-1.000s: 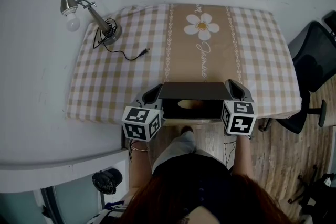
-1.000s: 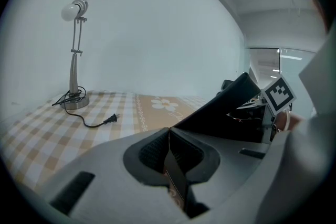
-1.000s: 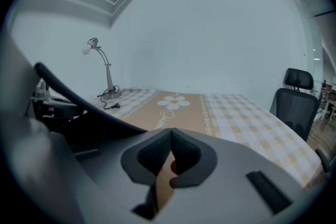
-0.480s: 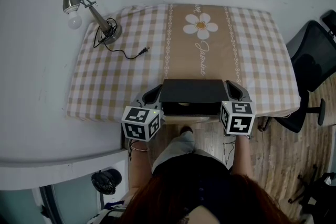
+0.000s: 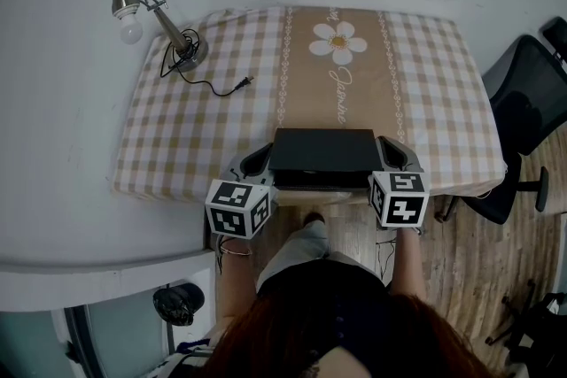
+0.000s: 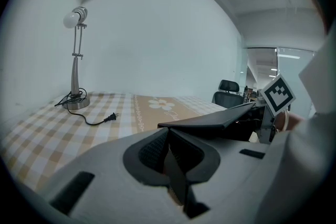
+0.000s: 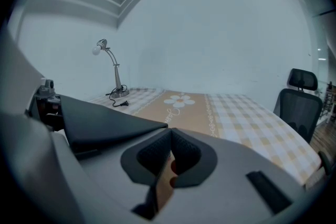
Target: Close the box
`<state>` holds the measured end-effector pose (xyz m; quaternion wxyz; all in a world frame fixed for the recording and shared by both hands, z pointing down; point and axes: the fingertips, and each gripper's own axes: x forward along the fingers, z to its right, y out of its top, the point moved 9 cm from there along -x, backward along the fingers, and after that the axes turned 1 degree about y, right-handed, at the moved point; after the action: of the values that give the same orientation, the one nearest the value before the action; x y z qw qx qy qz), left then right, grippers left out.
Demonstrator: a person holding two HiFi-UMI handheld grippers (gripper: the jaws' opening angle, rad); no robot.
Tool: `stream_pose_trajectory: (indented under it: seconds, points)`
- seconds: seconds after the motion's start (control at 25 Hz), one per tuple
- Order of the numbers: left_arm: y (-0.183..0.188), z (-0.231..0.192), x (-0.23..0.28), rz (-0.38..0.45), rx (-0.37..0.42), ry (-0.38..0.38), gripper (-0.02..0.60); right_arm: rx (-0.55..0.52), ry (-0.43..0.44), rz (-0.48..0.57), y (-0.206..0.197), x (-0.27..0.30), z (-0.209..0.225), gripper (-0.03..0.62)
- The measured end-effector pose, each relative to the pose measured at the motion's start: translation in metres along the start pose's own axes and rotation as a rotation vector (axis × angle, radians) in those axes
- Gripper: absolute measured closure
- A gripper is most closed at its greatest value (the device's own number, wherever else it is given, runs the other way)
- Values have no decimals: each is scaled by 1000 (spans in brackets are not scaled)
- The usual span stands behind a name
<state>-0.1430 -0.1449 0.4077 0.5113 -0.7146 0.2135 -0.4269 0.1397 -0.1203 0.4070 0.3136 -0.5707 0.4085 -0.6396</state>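
A flat black box (image 5: 323, 157) sits at the near edge of the table, its lid (image 5: 323, 146) down almost flat with only a thin dark gap along the front. My left gripper (image 5: 257, 159) is at the lid's left side and my right gripper (image 5: 394, 148) at its right side. In the left gripper view the jaws of the left gripper (image 6: 167, 134) are shut on a thin edge of the lid (image 6: 220, 120). In the right gripper view the right gripper (image 7: 169, 140) is shut on a thin brownish edge below the lid (image 7: 100, 118).
The checked tablecloth (image 5: 195, 128) has a tan centre strip with a daisy (image 5: 340, 42). A desk lamp (image 5: 151, 18) with a loose cord and plug (image 5: 241, 85) stands at the far left. An office chair (image 5: 532, 106) is off the table's right side.
The lid has come down from a raised tilt to nearly flat. The pale inside of the box no longer shows. Both grippers have stayed at its sides.
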Motion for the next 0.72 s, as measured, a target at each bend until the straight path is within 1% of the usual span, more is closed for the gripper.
stream_pose_trajectory:
  seconds: [0.72]
  points:
    - [-3, 14, -23, 23, 0, 27, 552, -32, 77, 12, -4, -18, -14, 576]
